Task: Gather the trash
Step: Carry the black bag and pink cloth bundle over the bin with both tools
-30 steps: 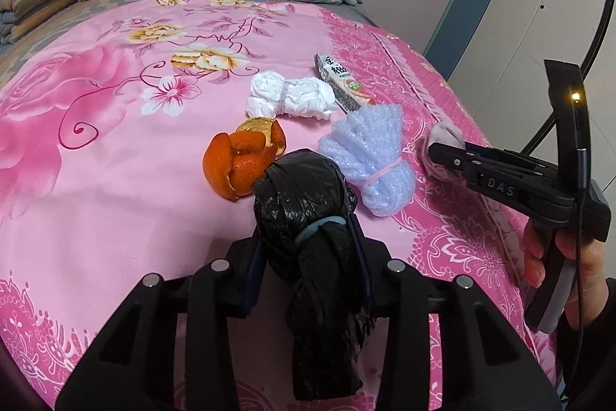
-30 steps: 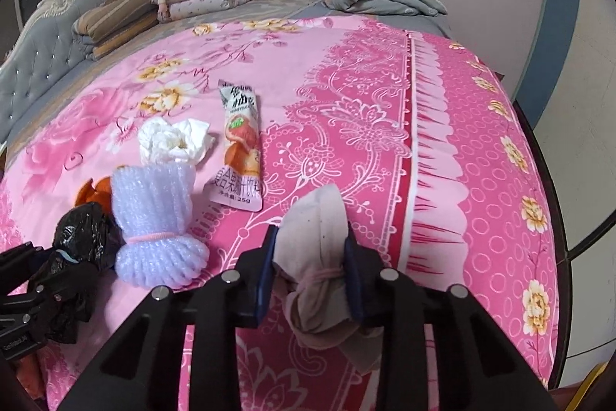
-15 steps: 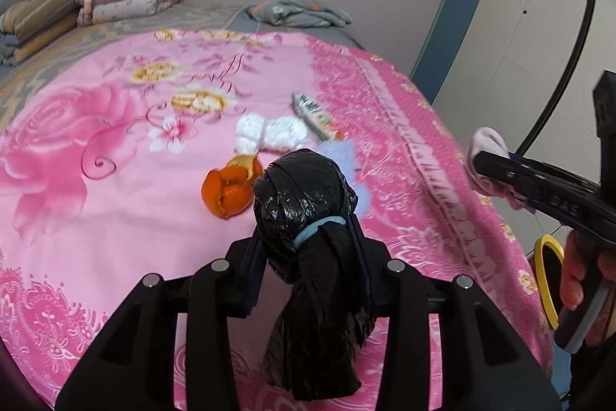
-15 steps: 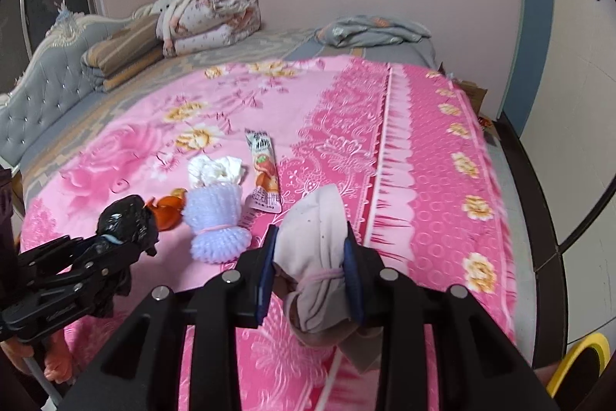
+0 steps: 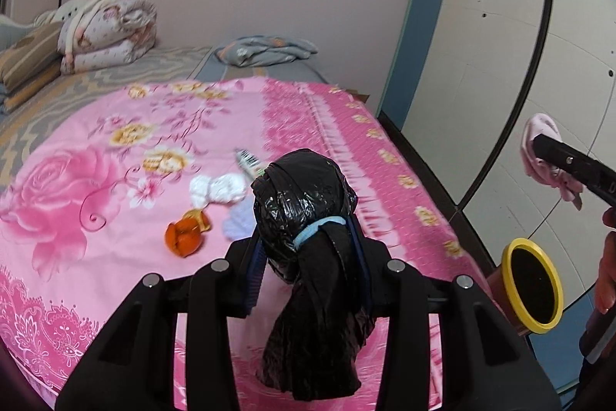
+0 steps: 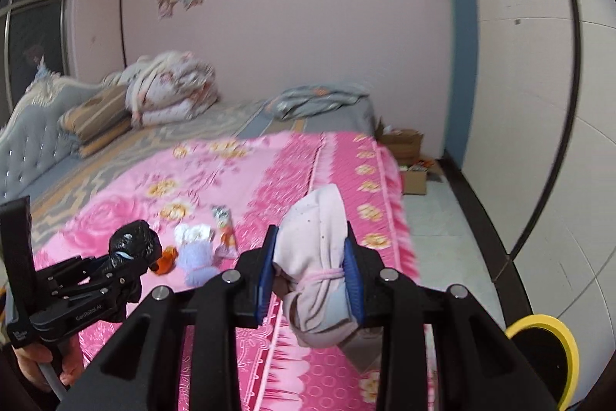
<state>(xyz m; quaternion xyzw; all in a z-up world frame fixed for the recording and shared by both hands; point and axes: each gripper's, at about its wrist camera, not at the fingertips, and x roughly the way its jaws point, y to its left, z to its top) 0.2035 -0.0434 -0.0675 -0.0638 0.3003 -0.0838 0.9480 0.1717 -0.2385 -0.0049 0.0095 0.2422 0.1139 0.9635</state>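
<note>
Fingers (image 5: 265, 257) of my left gripper clamp a black tied plastic bag (image 5: 304, 195), my right gripper (image 6: 310, 276) a pale pink cloth bundle (image 6: 315, 241), above the pink floral bedspread (image 5: 96, 187) beside white wall panels (image 5: 500, 26).

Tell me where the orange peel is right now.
The orange peel lies on the pink bedspread, left of center in the left wrist view, just below the white wad and left of the lavender bundle.

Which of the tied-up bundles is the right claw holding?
The pale pink bundle, tied with a pink band. The right claw pinches it. The black bundle is in the left claw, and the purple and white ones lie on the bed.
</note>
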